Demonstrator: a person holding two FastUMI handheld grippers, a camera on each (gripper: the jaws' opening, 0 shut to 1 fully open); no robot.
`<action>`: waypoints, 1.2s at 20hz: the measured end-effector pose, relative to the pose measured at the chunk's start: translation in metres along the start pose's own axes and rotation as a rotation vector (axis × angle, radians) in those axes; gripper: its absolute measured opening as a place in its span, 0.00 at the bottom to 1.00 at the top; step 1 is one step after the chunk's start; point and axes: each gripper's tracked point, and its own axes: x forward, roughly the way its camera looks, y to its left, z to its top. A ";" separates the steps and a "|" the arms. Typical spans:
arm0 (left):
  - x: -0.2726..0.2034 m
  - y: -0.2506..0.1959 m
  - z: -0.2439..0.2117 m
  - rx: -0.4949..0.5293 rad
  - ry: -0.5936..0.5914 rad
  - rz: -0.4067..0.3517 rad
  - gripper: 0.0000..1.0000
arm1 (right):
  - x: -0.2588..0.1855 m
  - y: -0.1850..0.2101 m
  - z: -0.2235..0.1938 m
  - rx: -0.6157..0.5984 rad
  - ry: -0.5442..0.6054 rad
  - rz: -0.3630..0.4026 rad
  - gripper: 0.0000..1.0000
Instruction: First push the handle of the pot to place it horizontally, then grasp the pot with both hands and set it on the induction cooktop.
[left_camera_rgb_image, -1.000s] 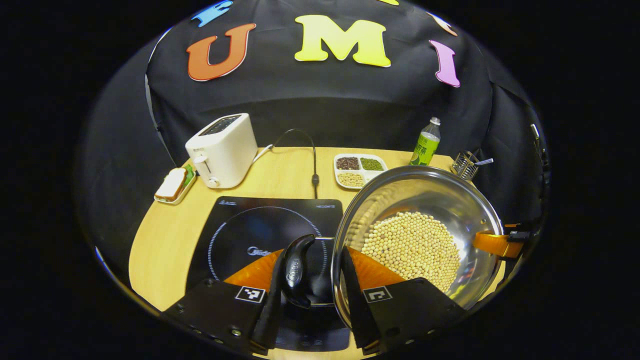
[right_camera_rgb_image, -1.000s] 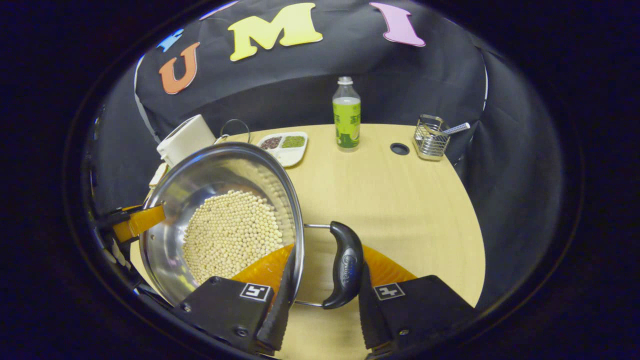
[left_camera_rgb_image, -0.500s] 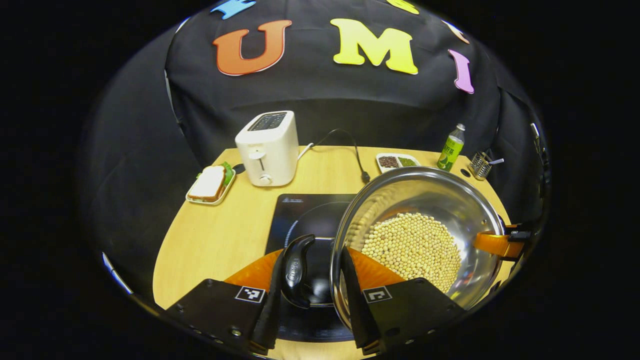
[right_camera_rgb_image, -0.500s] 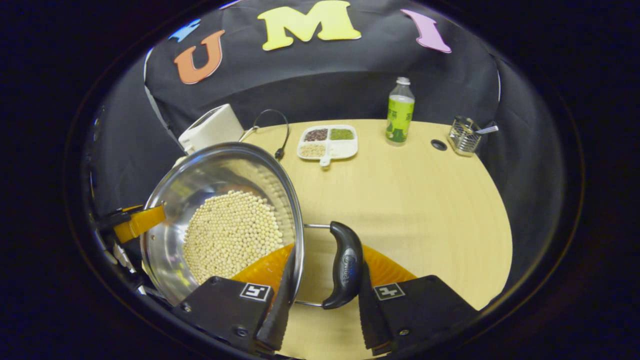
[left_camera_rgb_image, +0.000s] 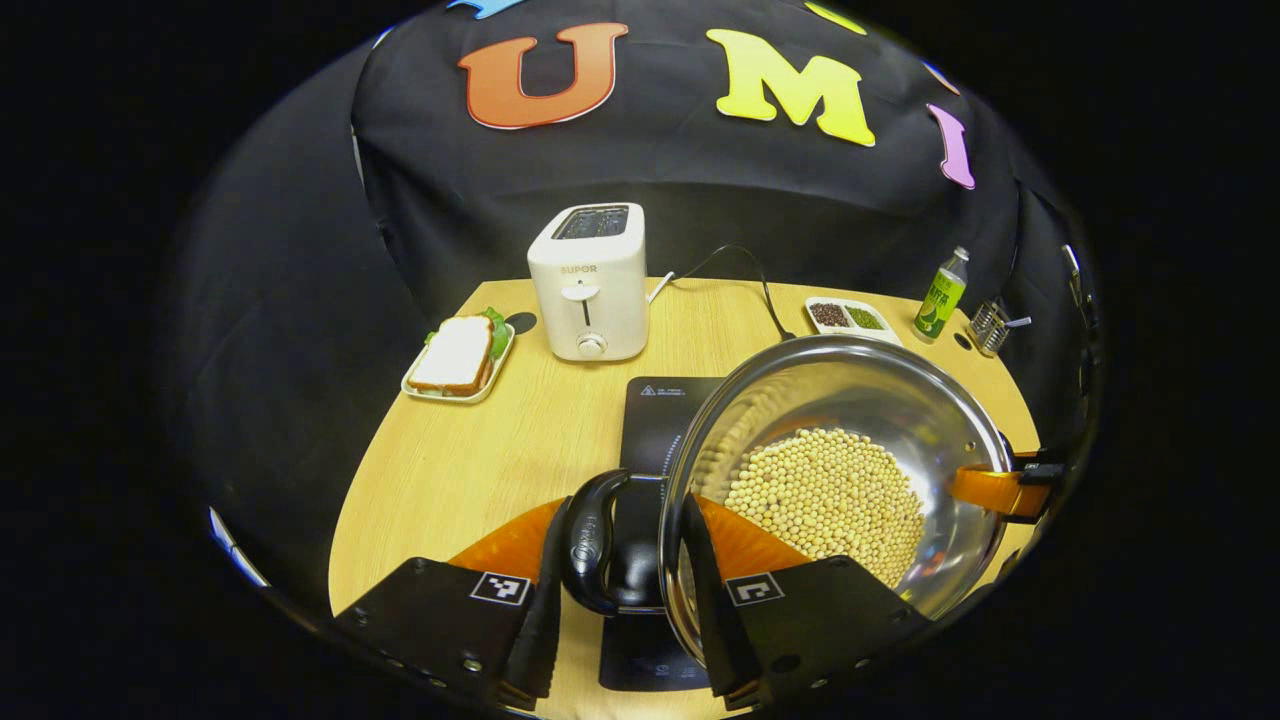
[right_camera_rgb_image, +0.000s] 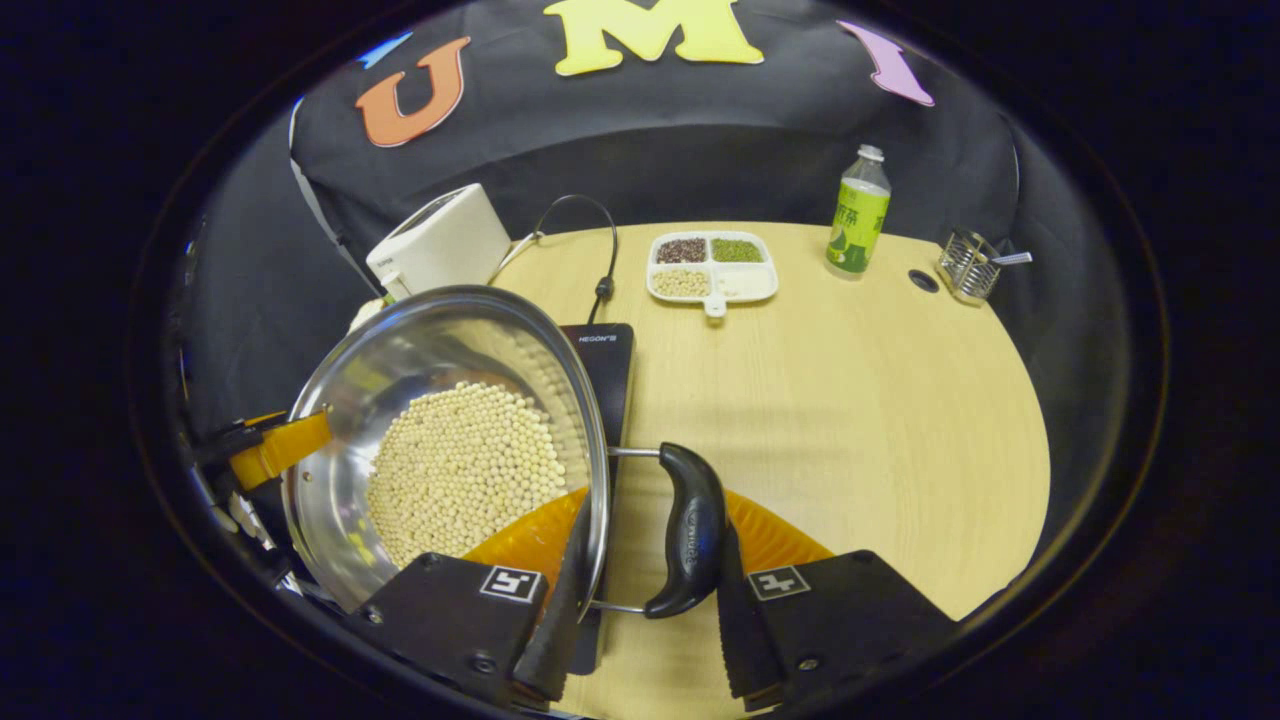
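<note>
Carried leftward, the pot (left_camera_rgb_image: 835, 480) hung over the cooktop (left_camera_rgb_image: 655, 415), each gripper (left_camera_rgb_image: 620, 560) (right_camera_rgb_image: 640, 560) clenched on a handle (left_camera_rgb_image: 592, 540) (right_camera_rgb_image: 688, 530); lowering both together would keep the beans (right_camera_rgb_image: 460, 465) level.

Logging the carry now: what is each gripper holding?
Left gripper: shut on the pot's left handle.
Right gripper: shut on the pot's right handle.

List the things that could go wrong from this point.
1. The pot holds loose beans; a tilt between the left gripper and right gripper could spill them.
2. Each gripper holds only a side handle, which might slip.
3. The induction cooktop lies partly under the pot, so it may land off centre.
</note>
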 end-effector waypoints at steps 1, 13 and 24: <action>0.002 0.004 0.001 -0.002 0.000 -0.001 0.56 | 0.003 0.003 0.001 -0.001 0.005 -0.001 0.59; 0.030 0.010 -0.006 0.002 0.013 -0.042 0.57 | 0.019 0.009 0.002 -0.016 0.017 -0.037 0.60; 0.029 0.011 -0.004 -0.003 -0.096 -0.055 0.57 | 0.021 0.006 0.003 -0.043 0.006 -0.028 0.60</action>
